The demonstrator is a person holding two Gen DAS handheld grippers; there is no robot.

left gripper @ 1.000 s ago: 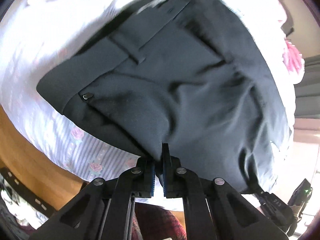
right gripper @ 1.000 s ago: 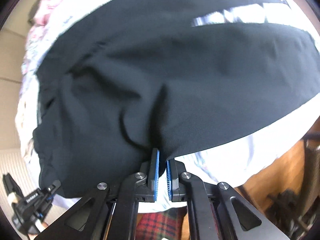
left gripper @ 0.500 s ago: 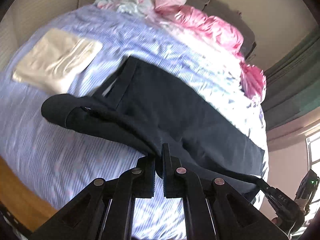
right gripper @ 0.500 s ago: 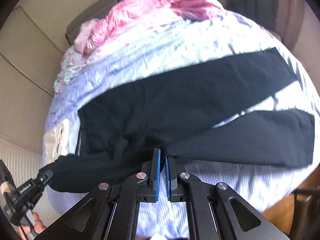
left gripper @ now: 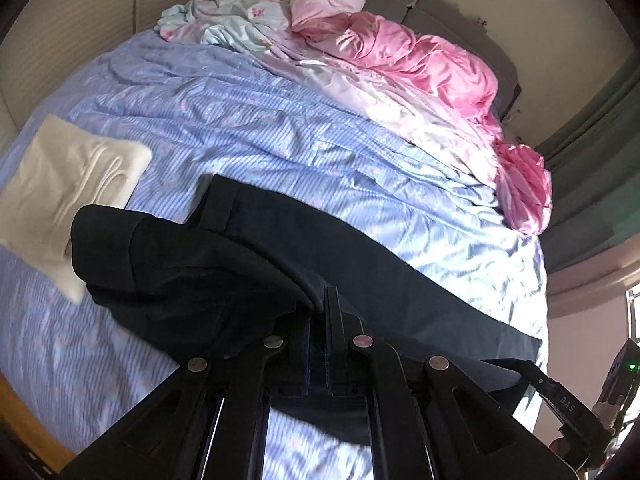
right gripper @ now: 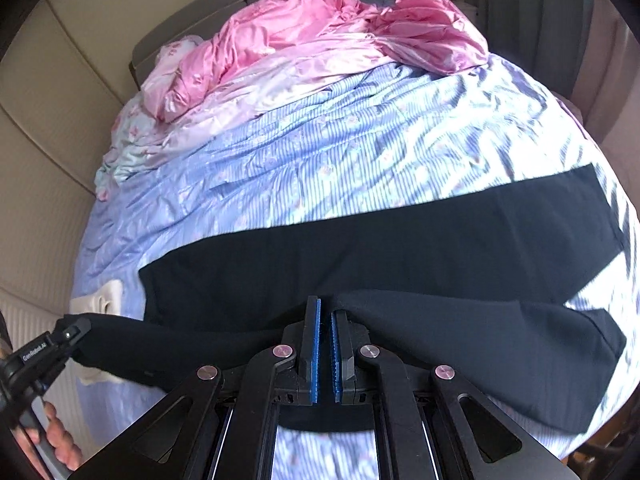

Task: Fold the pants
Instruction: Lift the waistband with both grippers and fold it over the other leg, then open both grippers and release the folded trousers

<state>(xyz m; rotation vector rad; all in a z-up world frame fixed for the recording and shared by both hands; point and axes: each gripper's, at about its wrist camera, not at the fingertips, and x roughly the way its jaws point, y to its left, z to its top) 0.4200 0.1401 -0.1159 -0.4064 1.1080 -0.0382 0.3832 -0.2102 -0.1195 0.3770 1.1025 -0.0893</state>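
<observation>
**Both jaws clenched on lifted trouser fabric**

Left gripper (left gripper: 324, 320) jaws are clamped on the black woven pants (left gripper: 360, 264) near the waistband. Right gripper (right gripper: 326, 320) jaws pinch a leg edge. The near half is raised; the far leg lies flat on the blue striped bedsheet (right gripper: 320, 152). A cream folded garment (left gripper: 68, 184) lies beside the waistband; a crumpled pink satin quilt (right gripper: 304, 28) lies beyond.
</observation>
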